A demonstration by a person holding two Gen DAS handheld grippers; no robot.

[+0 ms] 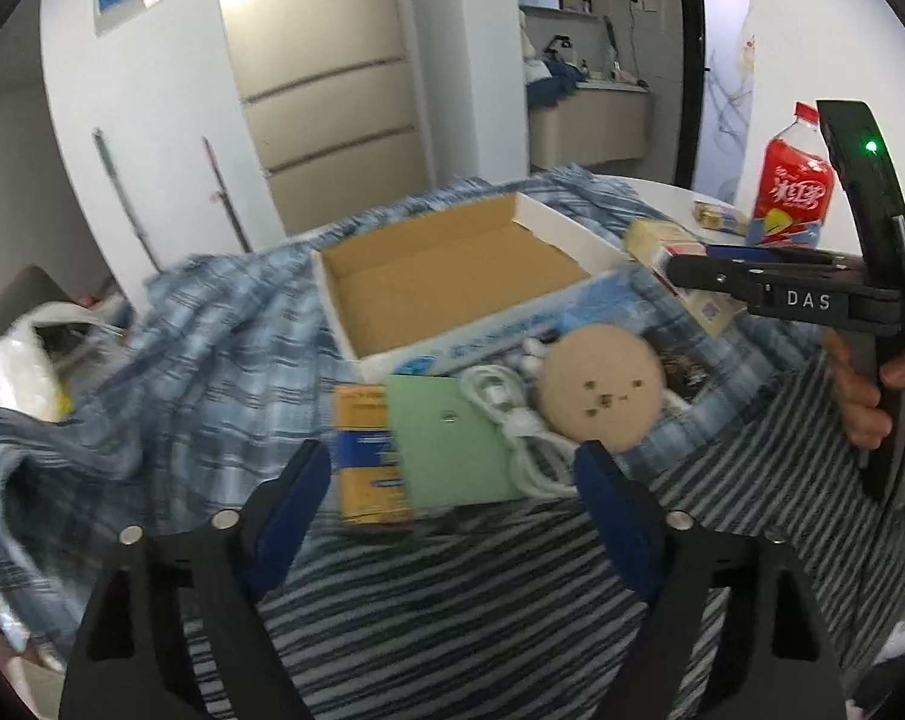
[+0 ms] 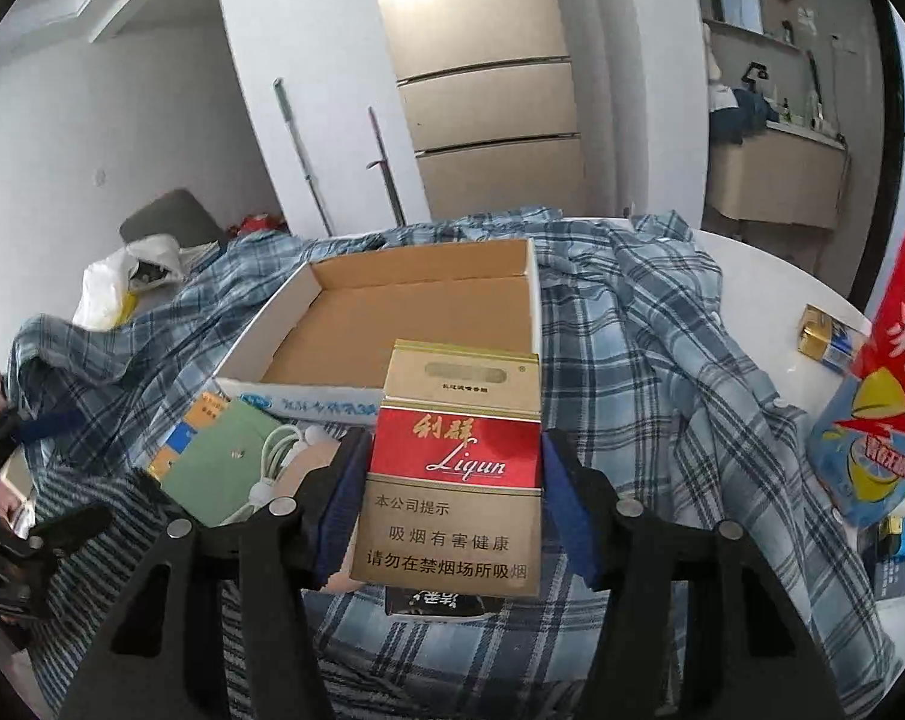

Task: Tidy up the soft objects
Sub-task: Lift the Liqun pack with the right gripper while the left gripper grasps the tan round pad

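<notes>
Cardboard, brown inside and white outside, formed the open box (image 2: 392,312) at twelve o'clock from my right gripper (image 2: 452,480), whose blue pads were clamped on the sides of a red-and-gold cigarette pack (image 2: 452,462) held upright in front of the lens. Only the right wrist view showed that pack's printed face. The left wrist view showed the same gripper side-on at three o'clock, with a hand (image 1: 860,396) on its grip.

My left gripper (image 1: 452,480) stood wide, nothing between its pads, above a dark striped cloth (image 1: 452,600). Just past its fingertips, at twelve o'clock, lay a pale green card (image 1: 452,444) over a yellow-and-blue packet (image 1: 365,474), a coiled white cable (image 1: 512,420) and a round tan plush face (image 1: 599,393), all against the box's near wall. The plush showed fully only in the left view; in the right one my own finger hid most of it.

A blue plaid shirt (image 2: 662,360) lay crumpled around the box. A red drink bottle (image 1: 791,180) stood at two o'clock on the white table (image 2: 752,264).
</notes>
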